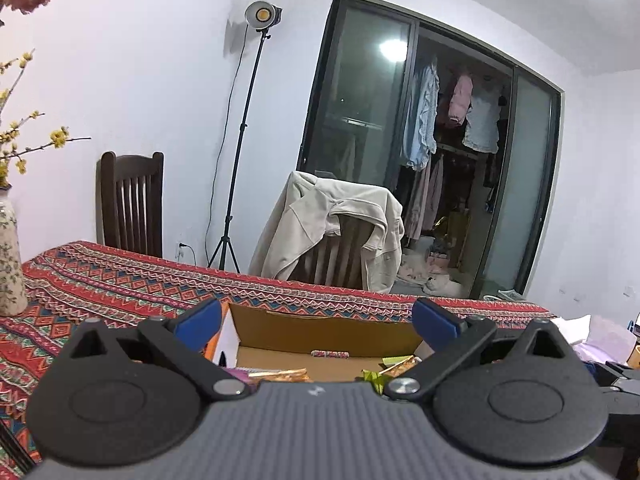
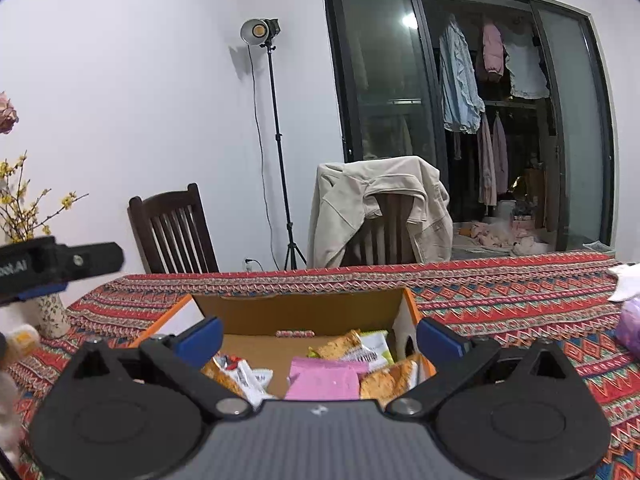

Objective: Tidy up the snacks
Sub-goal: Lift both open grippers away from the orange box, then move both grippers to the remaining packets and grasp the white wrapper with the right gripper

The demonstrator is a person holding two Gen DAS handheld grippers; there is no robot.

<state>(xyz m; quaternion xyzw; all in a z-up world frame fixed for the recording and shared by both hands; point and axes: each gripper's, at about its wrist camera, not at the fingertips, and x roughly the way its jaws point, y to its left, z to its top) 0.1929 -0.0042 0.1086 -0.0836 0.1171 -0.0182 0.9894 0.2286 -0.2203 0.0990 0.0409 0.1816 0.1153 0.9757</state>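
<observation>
An open cardboard box point(image 2: 300, 312) with orange outer sides sits on the patterned tablecloth and holds several snack packets: a pink packet point(image 2: 324, 380), orange-brown packets point(image 2: 390, 380) and a white packet point(image 2: 252, 376). A small red-patterned bar point(image 2: 295, 334) lies at the box's far end. My right gripper point(image 2: 318, 340) is open and empty above the box's near side. My left gripper point(image 1: 316, 324) is open and empty over the same box point(image 1: 320, 324), where packets point(image 1: 280, 376) show below. The left gripper's body also shows at the left edge of the right wrist view point(image 2: 60, 264).
The tablecloth point(image 2: 520, 304) covers the table. A floral vase point(image 1: 10, 256) with yellow blossoms stands at the left. Two wooden chairs point(image 2: 176, 232) stand behind the table, one draped with a beige jacket point(image 2: 380, 208). A light stand point(image 2: 276, 140) is by the wall. White and purple items point(image 2: 628, 304) lie at the right.
</observation>
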